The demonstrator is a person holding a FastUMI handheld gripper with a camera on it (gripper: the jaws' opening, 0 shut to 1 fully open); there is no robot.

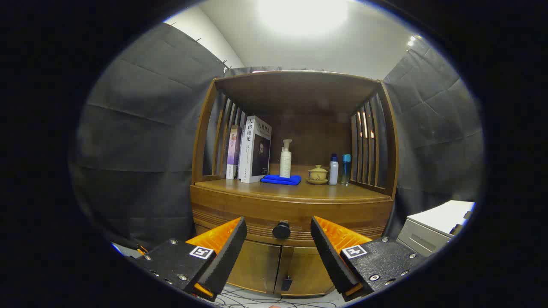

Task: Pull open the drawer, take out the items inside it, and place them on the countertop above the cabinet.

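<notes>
Gripper (278, 233) spread wide, holding nothing; its two fingers stand apart with a clear gap between them. Round dark drawer knob (281, 230) sits in that gap, just ahead of the fingertips, not touched by either finger. The knob is mounted on the drawer front (291, 214) of a wooden cabinet (295, 256); drawer is shut, flush with the cabinet face. Below the knob, two cabinet doors meet at a seam.

Beyond the fingers and above the drawer lies the countertop (295, 190). On it, off to the left: two upright books (254, 149) leaning at the slatted side. Straight ahead: a white pump bottle (285, 159) standing on a folded blue cloth (281, 179). To the right of that: a small lidded teacup (318, 174) on a saucer, then a white bottle (333, 170) and a blue-capped bottle (346, 169) side by side.

Far right of the gripper, a grey-white box (436, 226) stands beside the cabinet.
</notes>
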